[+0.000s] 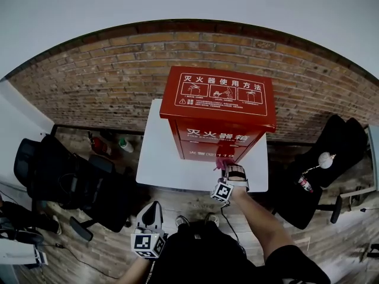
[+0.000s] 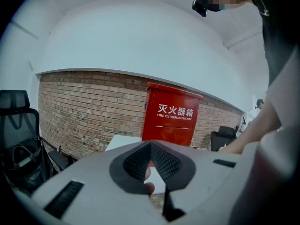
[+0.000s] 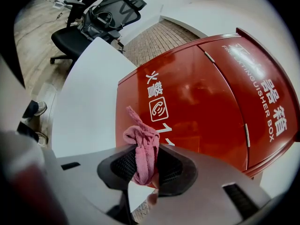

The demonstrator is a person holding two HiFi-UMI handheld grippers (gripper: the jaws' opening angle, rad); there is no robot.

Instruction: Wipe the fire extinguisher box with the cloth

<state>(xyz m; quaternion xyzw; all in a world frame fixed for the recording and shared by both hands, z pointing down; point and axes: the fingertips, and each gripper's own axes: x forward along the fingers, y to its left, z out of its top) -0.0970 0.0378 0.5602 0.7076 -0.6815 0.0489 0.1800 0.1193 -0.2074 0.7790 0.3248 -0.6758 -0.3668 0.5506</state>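
found the red fire extinguisher box [image 1: 219, 108] upright on the white table [image 1: 160, 152], toward its far right corner, front facing the near edge. held the right gripper [image 3: 143, 158] above the table's near edge, jaws clamped on a bunched pink cloth [image 3: 140, 149], cloth at the lower front of the box. held the left gripper [image 2: 151, 146] low, off the near edge, jaws closed together with nothing between. saw black office chairs [image 1: 65, 182] off the left and right edges, brick wall [image 1: 106, 76] beyond the far edge.
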